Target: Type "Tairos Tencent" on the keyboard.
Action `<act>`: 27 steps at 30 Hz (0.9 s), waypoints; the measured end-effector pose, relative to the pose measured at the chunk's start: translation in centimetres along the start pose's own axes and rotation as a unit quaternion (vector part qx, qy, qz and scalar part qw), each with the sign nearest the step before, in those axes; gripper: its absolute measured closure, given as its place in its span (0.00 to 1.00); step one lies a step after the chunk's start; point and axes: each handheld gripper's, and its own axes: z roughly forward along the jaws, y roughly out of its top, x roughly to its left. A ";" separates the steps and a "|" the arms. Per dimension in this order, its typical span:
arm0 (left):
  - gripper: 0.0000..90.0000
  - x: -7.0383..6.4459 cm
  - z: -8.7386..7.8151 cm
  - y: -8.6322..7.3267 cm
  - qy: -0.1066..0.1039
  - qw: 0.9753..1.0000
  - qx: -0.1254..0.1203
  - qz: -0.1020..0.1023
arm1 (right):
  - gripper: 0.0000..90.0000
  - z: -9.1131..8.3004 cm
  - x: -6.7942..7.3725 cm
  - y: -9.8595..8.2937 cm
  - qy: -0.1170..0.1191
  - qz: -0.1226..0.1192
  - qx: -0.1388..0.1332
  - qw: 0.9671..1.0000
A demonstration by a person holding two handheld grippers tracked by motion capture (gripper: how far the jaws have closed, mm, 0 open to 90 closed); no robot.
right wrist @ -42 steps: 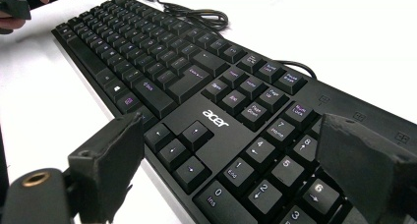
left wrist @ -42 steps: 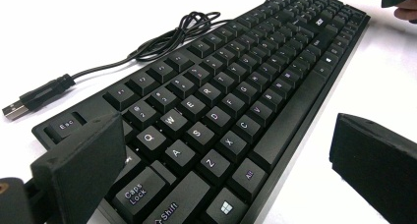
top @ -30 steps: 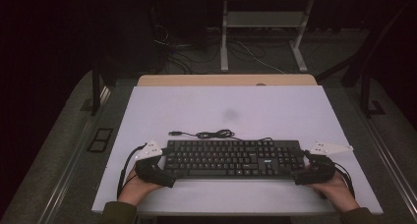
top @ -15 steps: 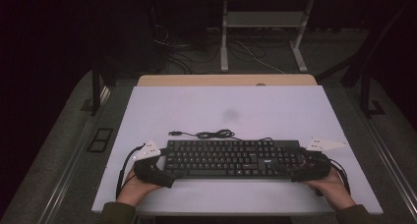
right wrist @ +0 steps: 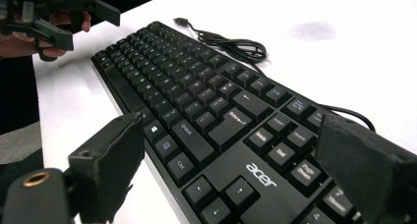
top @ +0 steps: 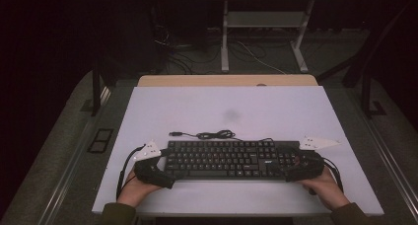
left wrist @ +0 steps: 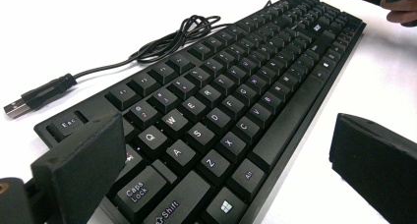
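Observation:
A black Acer keyboard (top: 231, 158) lies across the near part of the white table (top: 226, 106), its coiled cable (top: 207, 134) and USB plug (left wrist: 19, 106) behind it. My left gripper (top: 167, 167) sits at the keyboard's left end. In the left gripper view it is open (left wrist: 226, 150), one jaw over the Tab key and the other off the front edge. My right gripper (top: 291, 166) is at the right end, open (right wrist: 236, 145), with its jaws on either side of the keyboard's depth. A hand holds each gripper.
A faint grey smudge (top: 230, 115) marks the table's middle. A wooden strip (top: 226, 80) runs along the far edge. Beyond it stand a metal frame (top: 261, 27) and loose floor cables (top: 187, 57). Dark floor surrounds the table.
My right gripper has slid left, closing in over the keyboard's right end. The left gripper and the keyboard have barely moved.

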 end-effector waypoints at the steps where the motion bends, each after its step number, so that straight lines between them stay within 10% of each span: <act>1: 0.00 0.0 0.0 0.0 0.000 1.000 0.000 0.000 | 0.12 0.1 0.0 0.1 0.002 -0.003 0.001 1.000; 27: 0.00 -0.2 -0.1 -0.1 0.007 1.000 0.006 0.003 | 0.13 2.3 1.0 1.9 0.015 -0.009 0.001 1.000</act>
